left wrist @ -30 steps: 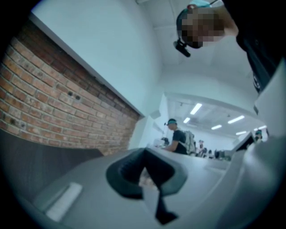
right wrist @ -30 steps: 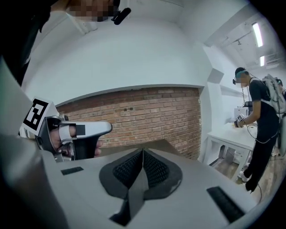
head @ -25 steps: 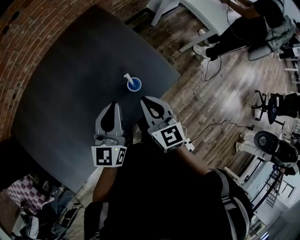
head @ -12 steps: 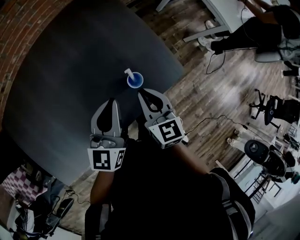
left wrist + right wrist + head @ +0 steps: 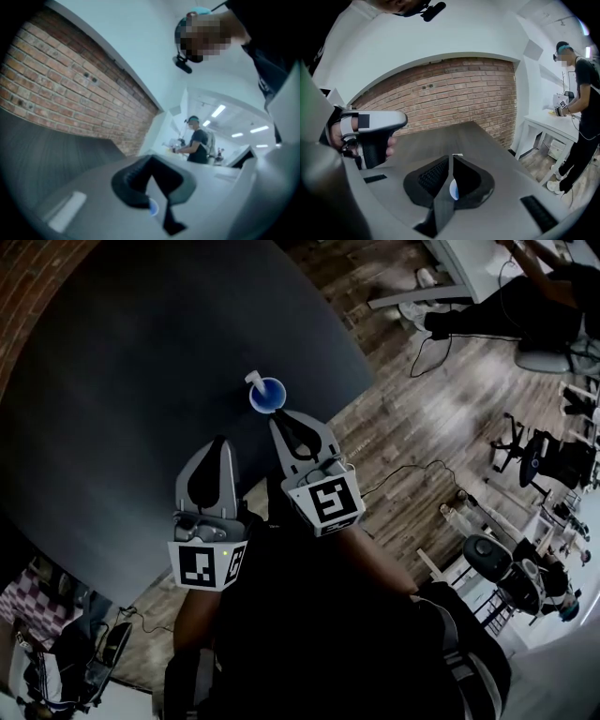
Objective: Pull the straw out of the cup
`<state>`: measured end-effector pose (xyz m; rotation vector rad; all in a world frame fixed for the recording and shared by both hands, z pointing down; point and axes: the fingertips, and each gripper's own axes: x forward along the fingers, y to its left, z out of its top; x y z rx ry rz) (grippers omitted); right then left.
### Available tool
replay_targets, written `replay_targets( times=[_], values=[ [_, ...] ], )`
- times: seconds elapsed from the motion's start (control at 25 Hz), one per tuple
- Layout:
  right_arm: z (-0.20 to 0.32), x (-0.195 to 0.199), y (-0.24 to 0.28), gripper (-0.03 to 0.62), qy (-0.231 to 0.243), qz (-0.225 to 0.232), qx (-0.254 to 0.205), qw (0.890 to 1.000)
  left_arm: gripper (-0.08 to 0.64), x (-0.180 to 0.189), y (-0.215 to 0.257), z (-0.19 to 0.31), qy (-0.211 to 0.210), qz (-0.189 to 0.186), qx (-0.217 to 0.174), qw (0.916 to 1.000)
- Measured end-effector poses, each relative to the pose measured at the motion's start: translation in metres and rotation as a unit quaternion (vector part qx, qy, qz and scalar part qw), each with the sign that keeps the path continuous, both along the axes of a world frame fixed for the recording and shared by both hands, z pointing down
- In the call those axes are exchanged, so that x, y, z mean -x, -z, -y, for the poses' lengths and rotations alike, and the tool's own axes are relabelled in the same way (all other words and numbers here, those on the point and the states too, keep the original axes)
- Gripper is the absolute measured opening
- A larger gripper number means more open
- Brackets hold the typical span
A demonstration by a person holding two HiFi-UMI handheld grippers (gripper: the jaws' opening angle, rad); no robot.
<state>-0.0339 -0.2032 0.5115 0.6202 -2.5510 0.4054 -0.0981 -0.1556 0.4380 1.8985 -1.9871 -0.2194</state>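
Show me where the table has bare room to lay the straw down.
The table is bare from the cup across to the brick wall, and ahead of the left gripper. It is tight only by the table's edge, where the cup with its straw stands just beyond the right gripper.

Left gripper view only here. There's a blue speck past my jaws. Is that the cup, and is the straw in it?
Observer: Yes. The head view shows the blue cup on the dark table, with the white straw in it, sticking out over the far rim.
Operator: Right gripper on the straw?
Observer: No. The right gripper is at the cup's near side, jaws together with nothing between them.
Operator: Which gripper is closer?
Observer: The right. Your left gripper is farther back from the cup, jaws together too.
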Motion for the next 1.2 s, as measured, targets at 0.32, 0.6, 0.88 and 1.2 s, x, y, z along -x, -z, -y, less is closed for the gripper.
replay_targets(
  times=[0.32, 0.6, 0.88, 1.2],
  values=[
    [0.008, 0.006, -0.03, 0.009, 0.008, -0.033, 0.01, 0.999, 0.005, -0.009, -0.025, -0.001, -0.013, -0.017, 0.018, 0.9996],
    [0.018, 0.014, -0.051, 0.011, 0.01, -0.052, 0.019, 0.998, 0.005, 0.002, -0.034, 0.007, -0.003, -0.018, 0.023, 0.9996],
    [0.016, 0.024, -0.07, 0.037, 0.021, -0.079, 0.03, 0.996, 0.005, 0.015, -0.041, 0.01, 0.003, -0.025, 0.03, 0.9992],
    [0.021, 0.025, -0.09, 0.048, 0.028, -0.104, 0.042, 0.993, 0.005, 0.014, -0.047, 0.017, 0.004, -0.029, 0.036, 0.9989]
  ],
)
